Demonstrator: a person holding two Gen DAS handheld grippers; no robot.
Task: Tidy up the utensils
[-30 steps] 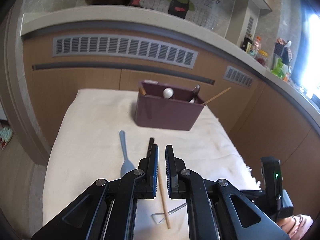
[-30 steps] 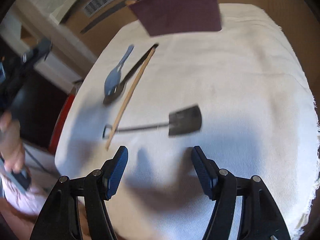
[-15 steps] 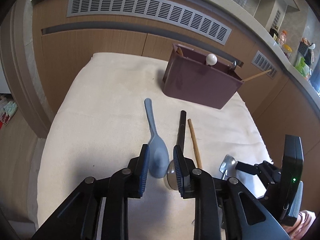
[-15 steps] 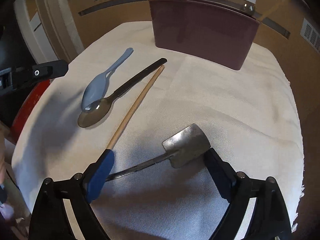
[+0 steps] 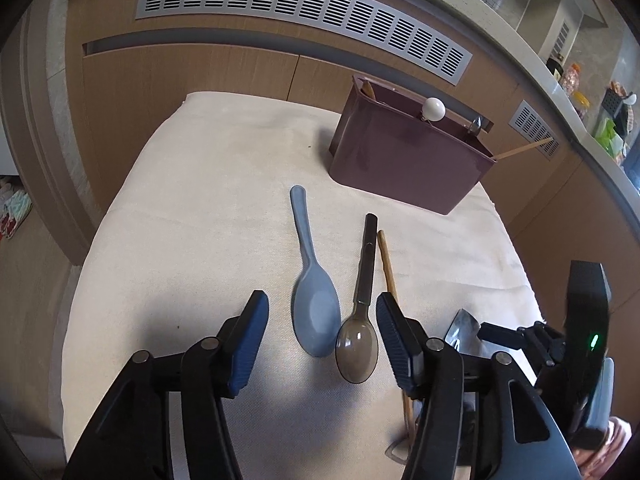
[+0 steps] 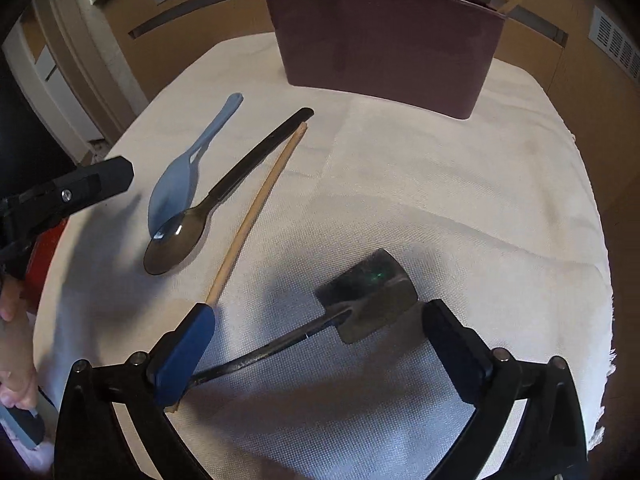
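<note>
A blue spoon (image 5: 314, 304) (image 6: 180, 184), a dark smoky spoon (image 5: 360, 320) (image 6: 208, 208) and a wooden chopstick (image 5: 386, 258) (image 6: 256, 212) lie side by side on the white cloth (image 5: 200, 240). A small metal spatula (image 6: 360, 296) (image 5: 462, 326) lies to their right. My left gripper (image 5: 322, 338) is open, low over the bowls of the two spoons. My right gripper (image 6: 318, 346) is open, its jaws on either side of the spatula's neck. A maroon utensil box (image 5: 404, 160) (image 6: 384, 48) stands at the back and holds several utensils.
Wooden cabinet fronts with vent grilles (image 5: 300, 12) rise behind the table. The cloth's fringed edge (image 6: 604, 360) runs on the right. The right gripper's body (image 5: 576, 340) shows in the left wrist view; the left gripper's finger (image 6: 68, 196) shows in the right wrist view.
My left gripper has opened wide and come down over the spoon bowls. My right gripper has moved in low around the spatula, staying open.
</note>
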